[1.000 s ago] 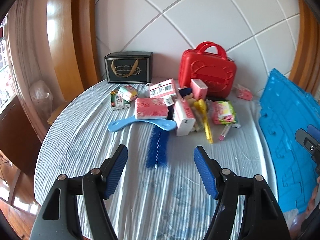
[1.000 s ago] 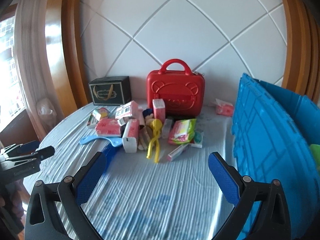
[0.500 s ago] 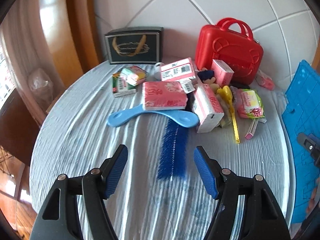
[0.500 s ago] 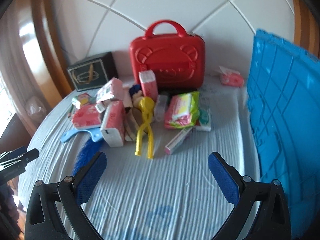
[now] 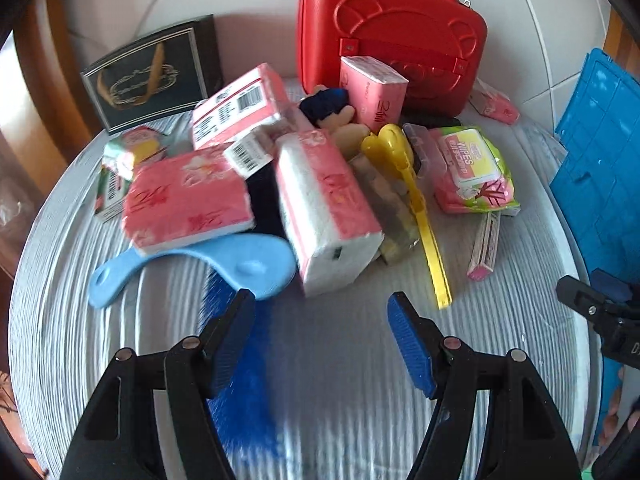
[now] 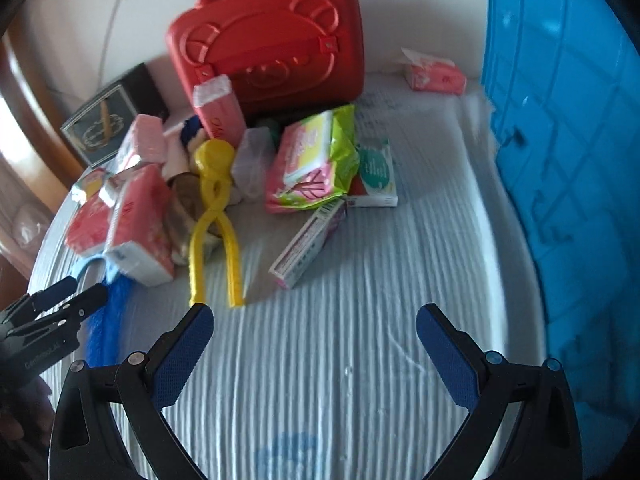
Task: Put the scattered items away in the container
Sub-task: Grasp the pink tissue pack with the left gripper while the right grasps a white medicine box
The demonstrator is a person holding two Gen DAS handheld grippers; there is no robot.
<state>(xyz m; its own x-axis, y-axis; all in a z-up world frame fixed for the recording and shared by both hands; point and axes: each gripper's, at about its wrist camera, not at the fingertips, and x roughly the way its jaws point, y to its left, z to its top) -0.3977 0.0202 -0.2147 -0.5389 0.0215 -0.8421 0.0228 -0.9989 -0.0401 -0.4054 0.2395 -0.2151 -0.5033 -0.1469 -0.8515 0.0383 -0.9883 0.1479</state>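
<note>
A heap of small items lies on the round table: pink tissue packs [image 5: 186, 200] [image 5: 326, 210], a light blue brush [image 5: 192, 264] with dark blue bristles [image 5: 236, 360], yellow tongs [image 5: 416, 200] [image 6: 216, 216], a wipes pack [image 5: 470, 170] [image 6: 312, 160] and a slim pink box [image 6: 310, 242]. The blue container [image 6: 568, 140] [image 5: 600, 152] stands at the right. My left gripper [image 5: 320, 304] is open just short of the tissue pack, its left finger over the bristles. My right gripper [image 6: 314, 316] is open above bare cloth, near the tongs' ends and the slim box.
A red bear-faced case [image 5: 392, 36] [image 6: 272, 44] stands upright behind the heap. A dark gift box [image 5: 154, 72] sits at the back left by the wooden wall panel. A loose pink tissue pack [image 6: 434, 74] lies at the back right. The table rim [image 5: 36, 264] curves close on the left.
Both grippers have come down and forward toward the heap, which now looms much larger in both views. Their jaws stand as wide as before.
</note>
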